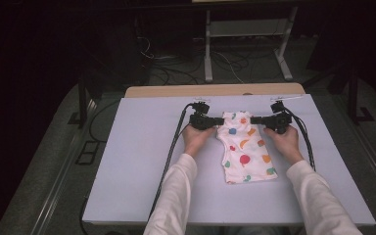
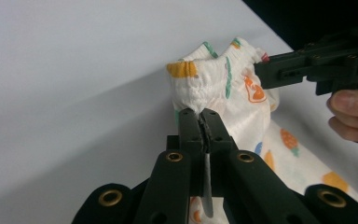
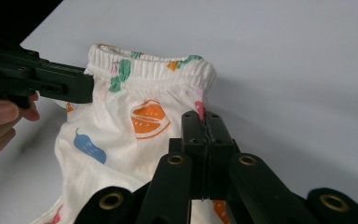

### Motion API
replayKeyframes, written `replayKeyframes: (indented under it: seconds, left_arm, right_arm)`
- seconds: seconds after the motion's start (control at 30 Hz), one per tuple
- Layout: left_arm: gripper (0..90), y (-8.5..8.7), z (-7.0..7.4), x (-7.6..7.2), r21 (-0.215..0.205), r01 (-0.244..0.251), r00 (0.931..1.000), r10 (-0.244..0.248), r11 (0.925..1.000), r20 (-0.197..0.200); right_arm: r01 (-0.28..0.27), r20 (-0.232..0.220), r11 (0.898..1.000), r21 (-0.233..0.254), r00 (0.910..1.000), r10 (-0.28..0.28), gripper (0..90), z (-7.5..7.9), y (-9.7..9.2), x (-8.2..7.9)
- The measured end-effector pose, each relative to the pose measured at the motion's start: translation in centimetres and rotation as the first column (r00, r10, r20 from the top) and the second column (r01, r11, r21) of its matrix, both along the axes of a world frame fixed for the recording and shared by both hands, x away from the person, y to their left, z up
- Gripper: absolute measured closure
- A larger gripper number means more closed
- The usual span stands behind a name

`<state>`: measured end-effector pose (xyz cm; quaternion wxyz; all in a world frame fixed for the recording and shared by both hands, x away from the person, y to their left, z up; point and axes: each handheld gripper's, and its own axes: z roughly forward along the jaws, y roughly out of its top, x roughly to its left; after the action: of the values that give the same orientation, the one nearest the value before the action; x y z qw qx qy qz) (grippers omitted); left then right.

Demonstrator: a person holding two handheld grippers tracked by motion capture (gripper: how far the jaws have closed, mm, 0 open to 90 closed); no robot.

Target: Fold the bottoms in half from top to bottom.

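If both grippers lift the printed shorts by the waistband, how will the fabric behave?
Probably floppy: the shorts already bunch at the waistband between the left gripper and the right gripper. The lower part would likely hang and drag. They look thin, so light.

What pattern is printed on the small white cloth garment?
Colourful fruit shapes in orange, blue, green and red on the small white cloth garment; right gripper view shows it best.

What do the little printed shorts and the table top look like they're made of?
Shorts: soft white knit fabric, probably cotton, with a matte finish, a gathered elastic waistband and printed fruit shapes; it bunches where the jaws pinch it. Table top: a smooth, pale, matte sheet, perhaps laminate or board; the look leaves that open.
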<state>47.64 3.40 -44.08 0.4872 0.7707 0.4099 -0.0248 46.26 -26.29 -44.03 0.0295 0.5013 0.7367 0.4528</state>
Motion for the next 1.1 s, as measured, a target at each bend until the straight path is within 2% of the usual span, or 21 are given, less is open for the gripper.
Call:
replayKeyframes:
  seconds: [0.3, 0.67, 1.1]
  left_arm:
    - [88.0, 0.0, 1.0, -0.9, -0.022, 0.018, 0.9995, -0.017, 0.9996, 0.025]
    - [88.0, 0.3, 1.4, -1.8, -0.05, 0.033, 0.9992, -0.032, 0.9982, 0.025]
    - [88.0, 0.4, 2.1, -3.1, -0.041, 0.062, 0.9975, -0.061, 0.9972, 0.036]
  right_arm:
    - [-0.005, 0.042, 1.0, 0.025, 0.9991, 0.004, 87.8, 1.1, -0.5, -0.9]
    - [-0.018, 0.06, 0.999, 0.034, 0.9981, 0.016, 87.8, 1.7, -0.8, -2.1]
    - [-0.03, 0.08, 0.999, 0.044, 0.9965, 0.026, 87.7, 1.8, -1.0, -4.0]
